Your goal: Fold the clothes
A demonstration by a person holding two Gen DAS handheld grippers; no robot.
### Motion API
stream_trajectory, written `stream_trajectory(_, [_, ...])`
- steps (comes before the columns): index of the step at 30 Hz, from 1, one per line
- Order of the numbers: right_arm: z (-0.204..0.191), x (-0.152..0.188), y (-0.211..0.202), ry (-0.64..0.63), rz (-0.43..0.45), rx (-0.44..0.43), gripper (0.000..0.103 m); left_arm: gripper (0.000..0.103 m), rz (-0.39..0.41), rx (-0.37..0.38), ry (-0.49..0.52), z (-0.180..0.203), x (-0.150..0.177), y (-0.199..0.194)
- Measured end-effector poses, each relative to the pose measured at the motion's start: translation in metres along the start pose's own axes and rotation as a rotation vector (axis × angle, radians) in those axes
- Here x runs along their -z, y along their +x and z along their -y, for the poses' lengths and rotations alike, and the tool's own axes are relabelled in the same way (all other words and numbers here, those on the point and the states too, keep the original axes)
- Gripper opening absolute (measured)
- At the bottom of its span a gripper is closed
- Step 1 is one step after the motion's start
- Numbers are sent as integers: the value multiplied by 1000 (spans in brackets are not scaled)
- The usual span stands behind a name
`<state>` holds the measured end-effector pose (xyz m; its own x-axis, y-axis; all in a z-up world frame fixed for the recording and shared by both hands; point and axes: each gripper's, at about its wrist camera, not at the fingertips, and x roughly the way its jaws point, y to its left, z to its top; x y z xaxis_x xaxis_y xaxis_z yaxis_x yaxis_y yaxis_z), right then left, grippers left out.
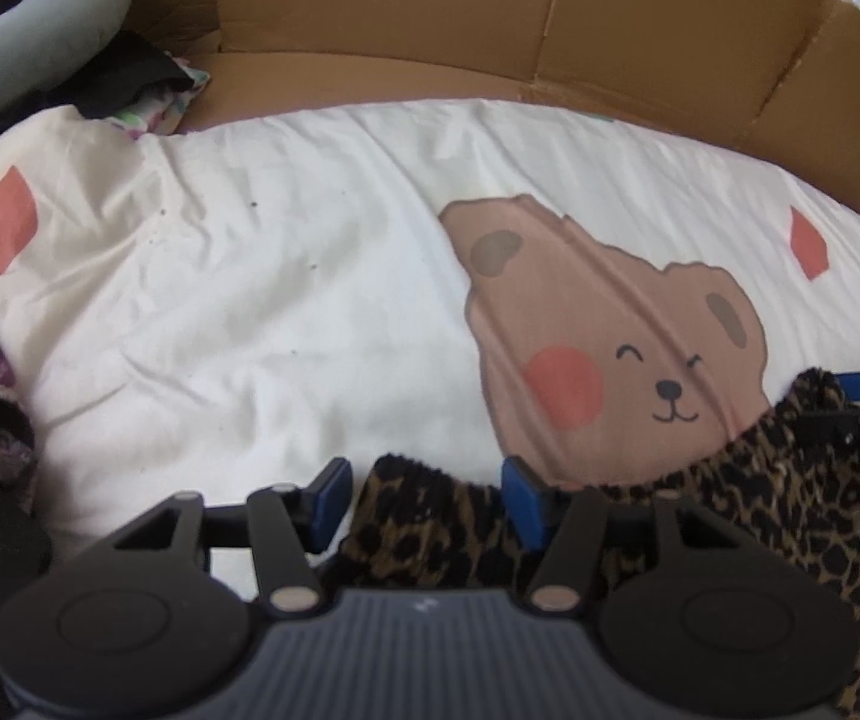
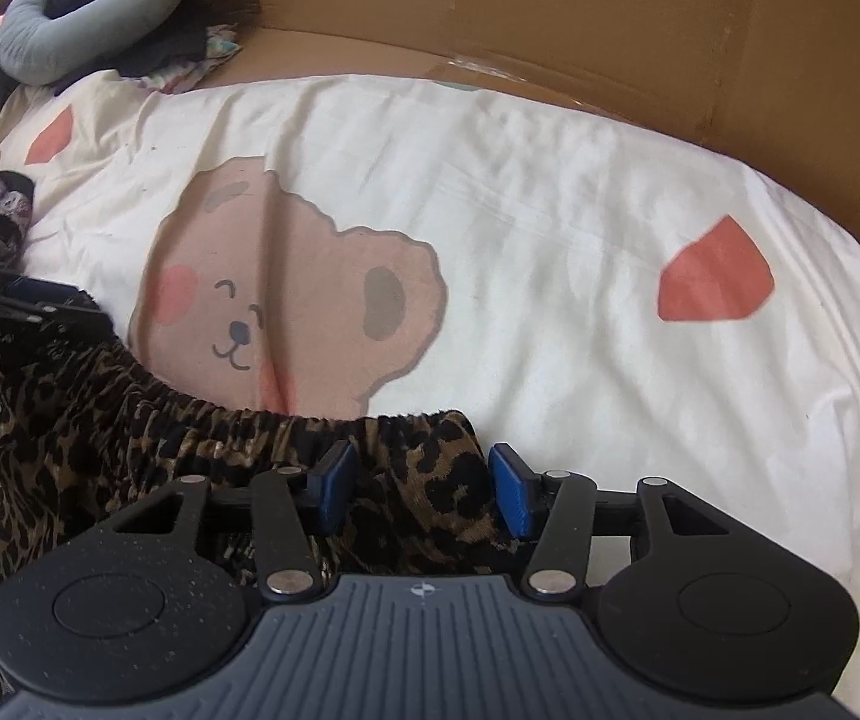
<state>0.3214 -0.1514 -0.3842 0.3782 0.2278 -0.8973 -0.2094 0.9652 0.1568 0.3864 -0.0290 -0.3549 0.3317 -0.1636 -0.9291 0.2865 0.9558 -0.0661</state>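
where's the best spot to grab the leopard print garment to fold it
Grip the leopard print garment along its gathered elastic edge, one corner per gripper, coming in low from the near side. That ruffled band is thick and runs straight across the bear sheet. The left gripper and right gripper already straddle it, jaws open.

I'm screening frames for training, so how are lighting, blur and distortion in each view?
Left wrist view: soft even daylight, the cardboard wall bowed by fisheye, the leopard-print garment at the bottom softly blurred. Right wrist view: the white bear sheet bright, nearly washed out, edges curved, corners dark.
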Motion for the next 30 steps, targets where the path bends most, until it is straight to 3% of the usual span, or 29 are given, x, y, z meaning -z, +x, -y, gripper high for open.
stream_trajectory(5, [6,-3,1,8,4,-25,45,57,-33,-12,-22,0,-2,7])
stream_trajectory(10, [9,-1,-3,-7,24,-6,19,49,-43,-24,68,8,5,1])
stream_trajectory(12, [11,0,-9,-9,43,0,14,45,-42,-27,112,9,10,-3])
stream_trajectory(20, [8,-2,-29,-25,119,60,11,16,-11,-24,165,10,15,-12])
stream_trajectory(30, [6,-9,-56,-20,268,121,11,13,201,-69,218,19,0,-48])
